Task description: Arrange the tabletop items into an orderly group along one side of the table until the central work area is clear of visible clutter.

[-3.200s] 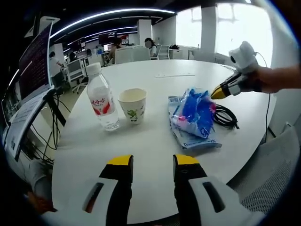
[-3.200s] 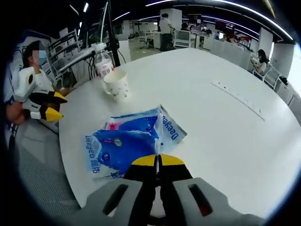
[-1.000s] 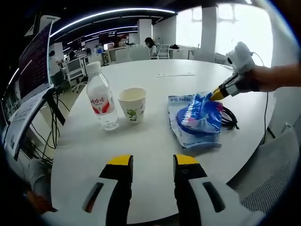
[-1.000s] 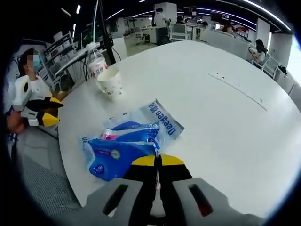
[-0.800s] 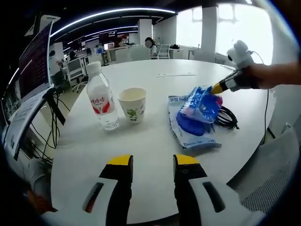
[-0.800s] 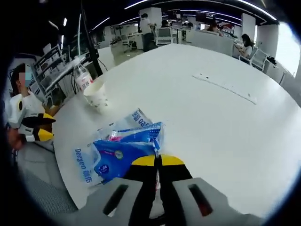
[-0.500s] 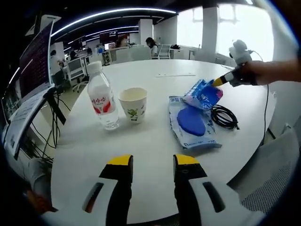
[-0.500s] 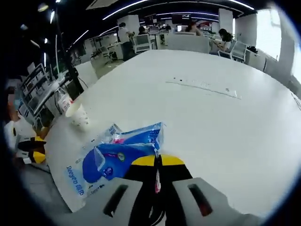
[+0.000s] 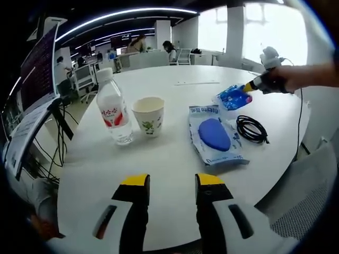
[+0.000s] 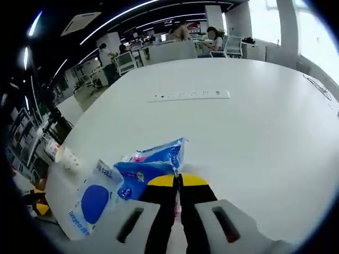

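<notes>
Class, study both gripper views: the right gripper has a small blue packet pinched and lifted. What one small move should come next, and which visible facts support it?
Probably carry the small blue packet toward the paper cup and water bottle and set it down beside them. The right gripper is shut on it above the white table, while the flat blue bag and black cable lie apart from that pair.
</notes>
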